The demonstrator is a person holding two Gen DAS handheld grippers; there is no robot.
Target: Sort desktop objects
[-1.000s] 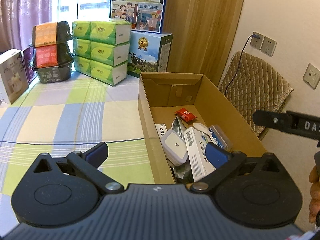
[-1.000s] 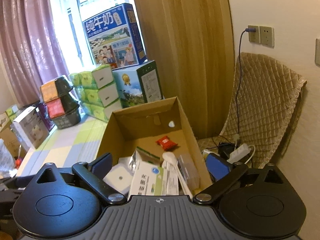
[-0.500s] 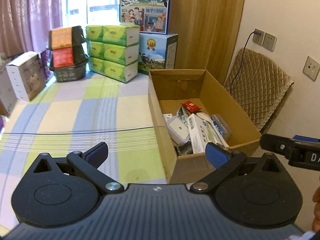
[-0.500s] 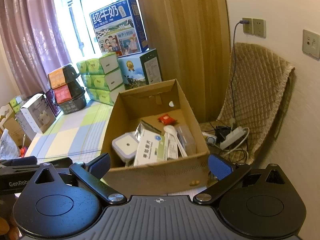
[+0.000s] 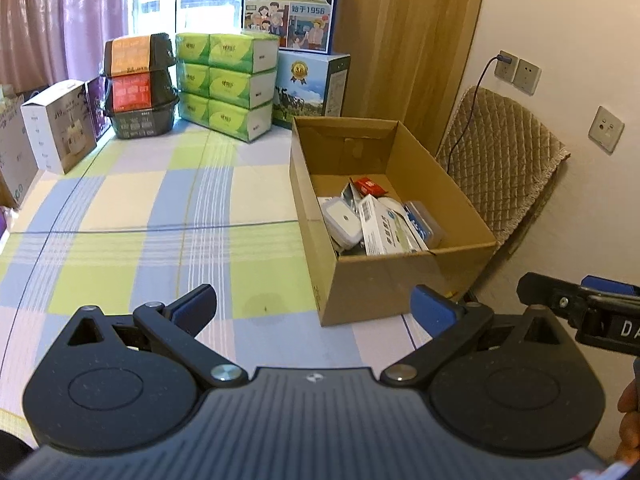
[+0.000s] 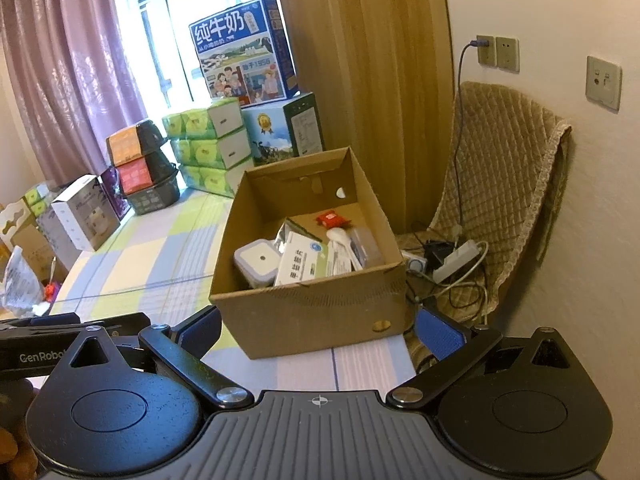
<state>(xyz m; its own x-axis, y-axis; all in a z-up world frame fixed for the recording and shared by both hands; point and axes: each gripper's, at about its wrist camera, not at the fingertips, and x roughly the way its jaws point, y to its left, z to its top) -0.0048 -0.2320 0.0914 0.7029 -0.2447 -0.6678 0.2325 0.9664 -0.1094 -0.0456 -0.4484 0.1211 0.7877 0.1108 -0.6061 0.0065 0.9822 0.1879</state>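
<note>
An open cardboard box [image 5: 372, 280] [image 6: 312, 316] stands at the right end of the checked table [image 5: 160, 208]. Inside lie a white square container [image 5: 340, 218] [image 6: 260, 258], a white medicine carton [image 5: 380, 228] [image 6: 300, 266], a red packet [image 5: 370, 187] [image 6: 332, 219], a silver pouch, a white spoon and a clear case. My left gripper [image 5: 314, 310] hovers open and empty in front of the box's near left corner. My right gripper [image 6: 318, 330] is open and empty too, just before the box's front wall.
Green tissue packs [image 5: 228, 84], milk cartons [image 5: 308, 88], stacked dark bowls [image 5: 140, 88] and a white box [image 5: 60, 128] line the table's far edge. A padded chair [image 6: 504, 184] with a power strip and cables stands right of the table against the wall.
Both grippers have pulled back and up from the box. It was right under the fingers a second ago and now lies in front of them. Both stay open.
</note>
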